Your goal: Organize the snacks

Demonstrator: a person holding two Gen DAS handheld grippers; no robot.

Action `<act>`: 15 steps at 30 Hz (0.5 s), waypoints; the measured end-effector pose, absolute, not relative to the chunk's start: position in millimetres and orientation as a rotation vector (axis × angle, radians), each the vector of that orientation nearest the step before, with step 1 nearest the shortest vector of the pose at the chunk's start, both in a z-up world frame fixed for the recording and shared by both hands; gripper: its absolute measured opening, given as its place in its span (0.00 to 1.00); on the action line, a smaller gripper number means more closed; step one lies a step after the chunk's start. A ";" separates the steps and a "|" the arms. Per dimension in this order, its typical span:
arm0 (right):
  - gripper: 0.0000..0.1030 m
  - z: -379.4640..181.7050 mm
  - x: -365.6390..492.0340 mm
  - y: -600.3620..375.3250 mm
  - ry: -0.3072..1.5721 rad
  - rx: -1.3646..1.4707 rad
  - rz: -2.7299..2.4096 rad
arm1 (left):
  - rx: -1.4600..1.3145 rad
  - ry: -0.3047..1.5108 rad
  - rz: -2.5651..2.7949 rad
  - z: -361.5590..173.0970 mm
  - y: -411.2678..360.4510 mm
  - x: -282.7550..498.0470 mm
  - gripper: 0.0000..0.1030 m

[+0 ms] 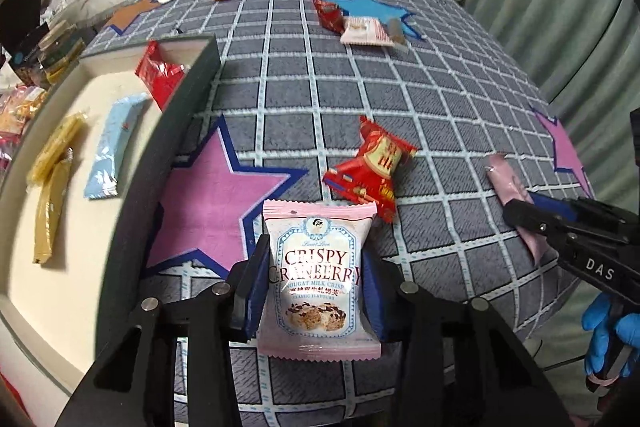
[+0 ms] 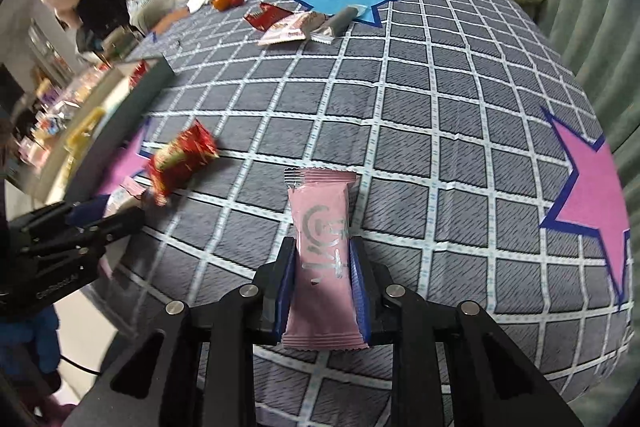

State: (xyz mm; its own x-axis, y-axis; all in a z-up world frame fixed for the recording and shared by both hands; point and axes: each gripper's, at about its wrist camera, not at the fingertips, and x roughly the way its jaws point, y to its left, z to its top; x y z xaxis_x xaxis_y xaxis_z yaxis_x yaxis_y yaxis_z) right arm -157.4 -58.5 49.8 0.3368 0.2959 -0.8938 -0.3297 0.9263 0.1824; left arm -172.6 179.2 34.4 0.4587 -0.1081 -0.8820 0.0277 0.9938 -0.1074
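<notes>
Both grippers were loaded: left gripper [image 1: 316,291] pinched the cranberry packet [image 1: 318,279]; right gripper [image 2: 324,283] pinched the pink bar [image 2: 324,259]; tray [image 1: 180,107], left, held four snacks; several waited upper centre.

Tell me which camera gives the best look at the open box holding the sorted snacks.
The left wrist view: the box shows its pale floor with yellow, light blue and red packets inside. The right wrist view catches only its dark side wall, blurred, at the left edge.
</notes>
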 end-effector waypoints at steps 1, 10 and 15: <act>0.27 51.3 -156.7 -57.5 1.157 -0.022 0.413 | -0.083 1.081 -0.088 38.6 179.8 -172.6 0.44; 0.27 73.4 -149.0 -41.8 1.130 0.043 0.469 | -0.113 0.980 -0.109 79.4 194.2 -177.8 0.44; 0.27 87.3 -144.5 -29.6 1.119 0.057 0.491 | -0.154 0.939 -0.097 96.5 215.5 -175.0 0.44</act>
State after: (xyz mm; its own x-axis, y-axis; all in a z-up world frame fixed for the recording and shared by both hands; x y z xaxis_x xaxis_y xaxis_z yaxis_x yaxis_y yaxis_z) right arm -144.5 -29.6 87.3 0.3419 0.4056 -0.8477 -0.3490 0.8924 0.2862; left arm -175.0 215.5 96.5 0.5871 -0.1498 -0.7955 0.0159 0.9847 -0.1738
